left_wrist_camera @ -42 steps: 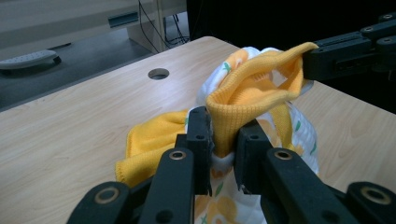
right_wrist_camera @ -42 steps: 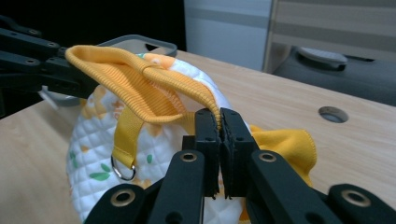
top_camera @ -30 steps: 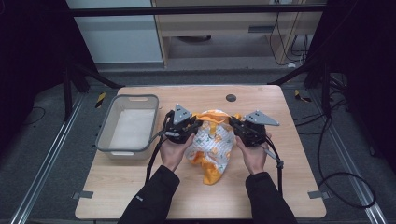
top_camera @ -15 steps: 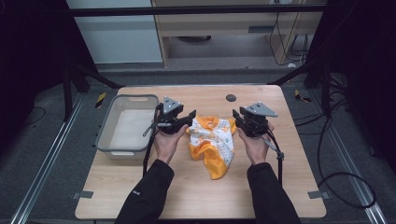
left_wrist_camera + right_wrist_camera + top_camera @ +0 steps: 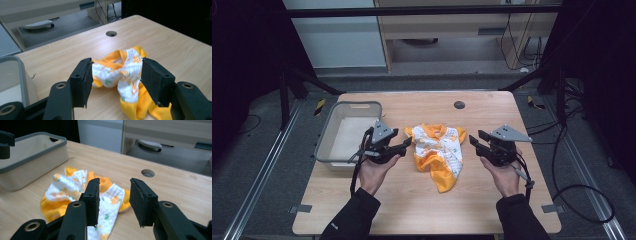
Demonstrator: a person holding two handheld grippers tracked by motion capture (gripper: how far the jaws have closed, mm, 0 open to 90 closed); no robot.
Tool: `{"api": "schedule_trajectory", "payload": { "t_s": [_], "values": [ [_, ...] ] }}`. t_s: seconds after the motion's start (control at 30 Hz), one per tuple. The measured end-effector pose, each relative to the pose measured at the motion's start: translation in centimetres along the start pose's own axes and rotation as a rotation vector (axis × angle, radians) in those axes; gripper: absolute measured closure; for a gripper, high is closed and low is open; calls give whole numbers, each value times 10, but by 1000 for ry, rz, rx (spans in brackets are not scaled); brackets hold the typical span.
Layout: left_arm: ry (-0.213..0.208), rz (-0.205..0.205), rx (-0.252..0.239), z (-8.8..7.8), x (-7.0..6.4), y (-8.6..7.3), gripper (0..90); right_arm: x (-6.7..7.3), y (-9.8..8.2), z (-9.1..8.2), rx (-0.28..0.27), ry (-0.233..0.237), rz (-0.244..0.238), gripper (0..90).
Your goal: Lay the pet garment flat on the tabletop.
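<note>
A small orange and white printed garment [image 5: 439, 152] lies crumpled on the wooden table [image 5: 412, 205], loose from both grippers. My left gripper [image 5: 404, 146] sits just left of it, its jaws wide apart after just opening. In the left gripper view [image 5: 117, 65] the garment [image 5: 122, 72] lies beyond the pads and nothing is pinched. My right gripper [image 5: 475, 140] is a short way right of the cloth, its jaws also just opened and nothing between them. In the right gripper view [image 5: 114, 187] the garment [image 5: 72, 187] rests on the table beyond the jaws.
A grey-rimmed plastic bin [image 5: 332, 155] stands at the table's left, close behind my left hand; its rim shows as bin [image 5: 20, 72] and bin [image 5: 37, 147]. A round cable hole [image 5: 459, 105] lies near the far edge. Bare wood stretches in front of the garment.
Both grippers have let go of the garment and drawn apart, left going left and right going right. Their jaws went from shut to open. The garment now rests spread on the table.
</note>
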State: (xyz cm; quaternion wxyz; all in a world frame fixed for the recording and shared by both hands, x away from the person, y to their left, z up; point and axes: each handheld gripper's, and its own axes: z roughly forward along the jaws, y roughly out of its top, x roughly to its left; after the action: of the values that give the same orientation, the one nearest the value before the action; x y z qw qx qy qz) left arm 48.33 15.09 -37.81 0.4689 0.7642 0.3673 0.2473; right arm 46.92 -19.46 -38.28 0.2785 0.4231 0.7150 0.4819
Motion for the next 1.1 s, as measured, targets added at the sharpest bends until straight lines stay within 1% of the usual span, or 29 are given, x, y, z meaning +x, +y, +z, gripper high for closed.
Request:
{"api": "schedule_trajectory", "payload": {
  "t_s": [0.1,0.13,0.17,0.3,0.33,0.37,0.4,0.43,0.47,0.5,0.57,0.63,0.8,0.9,0.93,0.97,1.03,1.1],
  "values": [
    [-8,7,19,-5,-3,-10,423,0,-10,-6,20,21,0,584],
    [-12,7,31,-6,-5,-18,425,2,-17,-9,29,32,-1,579],
    [-12,7,31,-6,-5,-18,426,2,-17,-9,29,32,-1,579],
    [-16,19,63,-3,-8,-33,425,8,-30,-12,48,61,3,573],
    [-16,17,73,0,-9,-40,426,12,-37,-12,59,75,0,570],
    [-16,17,73,0,-9,-40,425,12,-37,-12,59,75,0,570],
    [-19,11,88,4,-9,-48,426,16,-44,-11,77,89,-2,566],
    [-19,11,88,4,-9,-48,425,16,-44,-11,77,89,-2,566],
    [-19,7,99,6,-10,-51,425,17,-47,-10,87,94,-8,564],
    [-19,12,116,9,-10,-53,425,19,-50,-9,97,100,-9,562],
    [-18,7,123,13,-11,-58,424,23,-56,-5,117,112,-10,561],
    [-19,7,140,18,-12,-61,420,30,-64,1,152,136,-16,557],
    [-14,10,164,23,-12,-66,419,36,-72,8,175,157,-17,553],
    [-21,-3,172,26,-10,-69,419,43,-79,15,214,171,-23,549],
    [-28,-9,179,27,-10,-69,419,43,-79,15,214,171,-23,549],
    [-32,-8,184,29,-10,-70,417,45,-82,19,224,183,-19,547],
    [-42,-8,184,33,-12,-71,417,47,-84,21,231,188,-15,547],
    [-47,-5,189,38,-14,-72,418,52,-87,27,251,193,-31,548]
  ]
}}
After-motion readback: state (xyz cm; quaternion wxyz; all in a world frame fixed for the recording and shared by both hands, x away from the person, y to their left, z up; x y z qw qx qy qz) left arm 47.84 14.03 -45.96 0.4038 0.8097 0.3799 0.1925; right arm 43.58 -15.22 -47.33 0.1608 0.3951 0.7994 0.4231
